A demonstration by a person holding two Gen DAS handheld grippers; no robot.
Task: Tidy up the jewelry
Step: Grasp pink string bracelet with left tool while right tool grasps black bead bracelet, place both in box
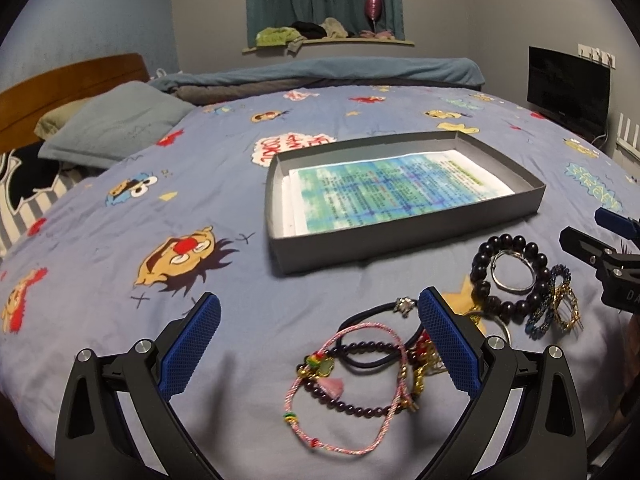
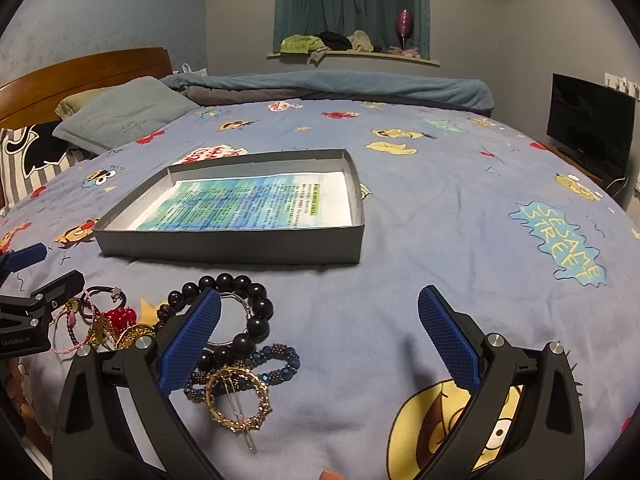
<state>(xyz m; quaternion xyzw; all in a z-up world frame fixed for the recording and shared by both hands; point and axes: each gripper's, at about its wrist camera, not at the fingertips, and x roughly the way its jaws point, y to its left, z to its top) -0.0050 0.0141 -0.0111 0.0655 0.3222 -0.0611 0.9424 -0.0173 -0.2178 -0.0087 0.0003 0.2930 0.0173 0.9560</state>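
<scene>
A shallow grey box [image 1: 400,236] [image 2: 232,246] lined with printed paper lies on the bed. In front of it jewelry is scattered. My left gripper [image 1: 320,316] is open, low over a pink cord bracelet [image 1: 384,416], a dark bead bracelet [image 1: 348,400] and a black hair tie [image 1: 370,310]. A large black bead bracelet [image 1: 508,276] [image 2: 256,320] rings a silver hoop [image 1: 514,276]. My right gripper [image 2: 320,316] is open over bare bedspread, its left finger beside a gold ring hair clip [image 2: 238,400] and a blue beaded bracelet [image 2: 280,360]. A red ornament [image 2: 120,318] lies further left.
The bed has a blue cartoon-print cover [image 1: 120,240] [image 2: 480,240], with pillows [image 1: 116,124] and a wooden headboard [image 2: 80,72] at the left. A folded blanket [image 2: 320,88] lies at the far side. A dark screen [image 2: 588,128] stands at the right.
</scene>
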